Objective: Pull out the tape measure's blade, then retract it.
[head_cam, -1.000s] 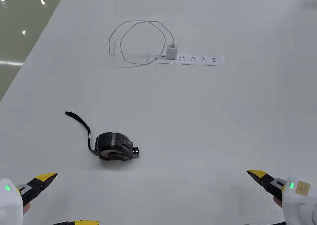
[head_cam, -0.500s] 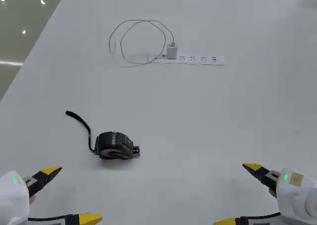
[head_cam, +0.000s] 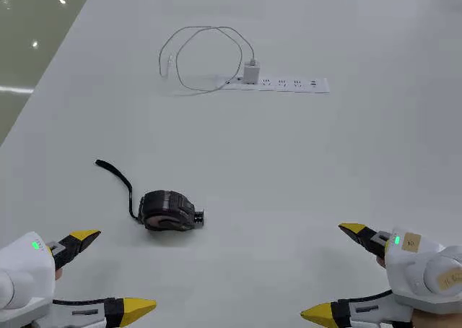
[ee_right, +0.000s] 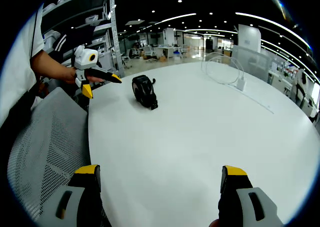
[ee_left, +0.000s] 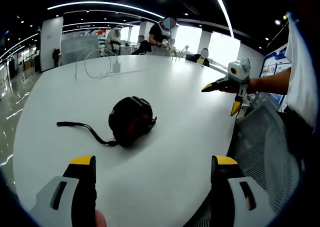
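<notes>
A black tape measure (head_cam: 168, 212) lies on the white table (head_cam: 289, 162), its blade tip facing right and its black strap (head_cam: 115, 176) trailing off to the left. My left gripper (head_cam: 115, 272) hovers open at the near left, just short of it, with nothing between its jaws. My right gripper (head_cam: 333, 272) stands open at the near right, well apart from it. In the left gripper view the tape measure (ee_left: 131, 120) sits ahead of the open left gripper (ee_left: 154, 162). The right gripper view has the tape measure (ee_right: 145, 91) far ahead of the open right gripper (ee_right: 160, 170).
A white power strip (head_cam: 281, 85) with a plugged charger (head_cam: 250, 74) and a looped white cable (head_cam: 202, 57) lies at the far middle of the table. The table's left edge drops to a shiny floor (head_cam: 29, 39). A grey mesh chair (ee_right: 45, 137) is under me.
Both grippers have come forward and inward over the near table edge. The tape measure has stayed where it was.
</notes>
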Available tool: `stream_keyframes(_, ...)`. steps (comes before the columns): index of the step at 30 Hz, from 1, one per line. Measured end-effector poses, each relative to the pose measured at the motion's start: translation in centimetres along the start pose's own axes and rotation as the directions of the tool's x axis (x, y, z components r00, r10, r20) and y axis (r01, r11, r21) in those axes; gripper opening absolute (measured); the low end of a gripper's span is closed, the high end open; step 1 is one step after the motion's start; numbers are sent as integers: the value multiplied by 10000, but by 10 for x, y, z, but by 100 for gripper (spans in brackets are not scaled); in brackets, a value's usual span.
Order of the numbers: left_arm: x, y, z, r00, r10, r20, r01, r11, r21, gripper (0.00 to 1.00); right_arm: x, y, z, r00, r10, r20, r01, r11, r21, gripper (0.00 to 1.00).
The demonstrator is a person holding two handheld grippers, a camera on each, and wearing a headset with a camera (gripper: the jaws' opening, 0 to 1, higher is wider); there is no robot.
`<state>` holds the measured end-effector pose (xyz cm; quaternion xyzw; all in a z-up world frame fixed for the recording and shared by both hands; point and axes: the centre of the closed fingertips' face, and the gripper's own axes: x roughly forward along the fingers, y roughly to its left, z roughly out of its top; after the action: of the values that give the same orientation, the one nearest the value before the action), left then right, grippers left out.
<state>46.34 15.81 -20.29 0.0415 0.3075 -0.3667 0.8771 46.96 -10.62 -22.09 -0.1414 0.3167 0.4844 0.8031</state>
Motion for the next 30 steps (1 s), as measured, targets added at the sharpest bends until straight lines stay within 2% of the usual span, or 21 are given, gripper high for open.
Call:
stream_keyframes(19,15,8,11,9994,-291,-181,300,9980,563,93,19,-5,11,9992,388,-122,-393,9981,-469,99)
stream_keyframes(30,24,13,12,9974,-430,-576,492,9925,1115,93,29,-9,19,9981,582,-179,-594,9954,-752,99)
